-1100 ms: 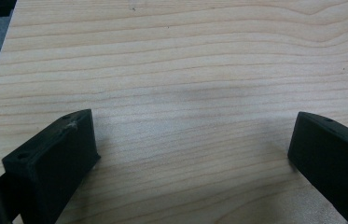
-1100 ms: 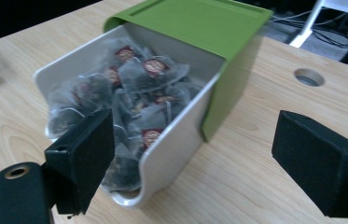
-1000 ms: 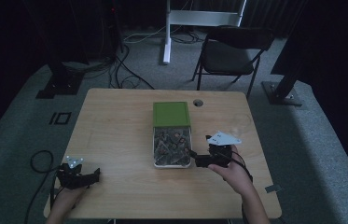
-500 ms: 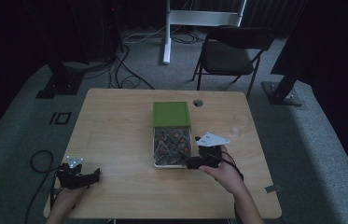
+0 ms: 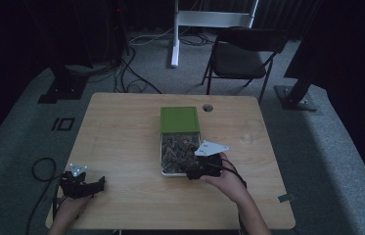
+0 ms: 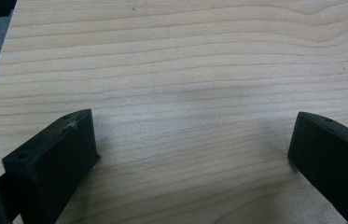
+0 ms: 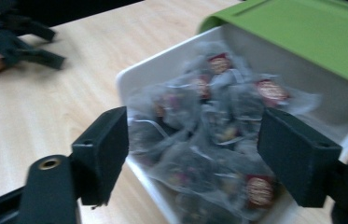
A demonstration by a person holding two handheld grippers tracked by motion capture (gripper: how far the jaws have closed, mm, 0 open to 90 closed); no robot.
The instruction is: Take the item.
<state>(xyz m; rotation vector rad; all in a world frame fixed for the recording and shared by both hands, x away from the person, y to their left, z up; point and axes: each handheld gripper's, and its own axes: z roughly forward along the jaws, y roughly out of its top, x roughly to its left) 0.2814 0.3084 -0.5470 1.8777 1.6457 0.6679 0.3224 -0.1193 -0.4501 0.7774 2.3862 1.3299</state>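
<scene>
Two grippers: both mine, one in each hand, at a wooden table.
Left gripper: parked near the table's front left corner, jaws spread wide over bare wood, holding nothing.
Right gripper: jaws wide apart, nothing between them yet, poised at the near end of the white box.
Box contents: clear sachets with small red labels, piled loosely; they look soft and slippery.
Green lid: slid back over the far part of the box, near part uncovered.
Step, my reading: approach to pick one sachet.
Next move: lower into the pile, single out one sachet, close gently on it.
</scene>
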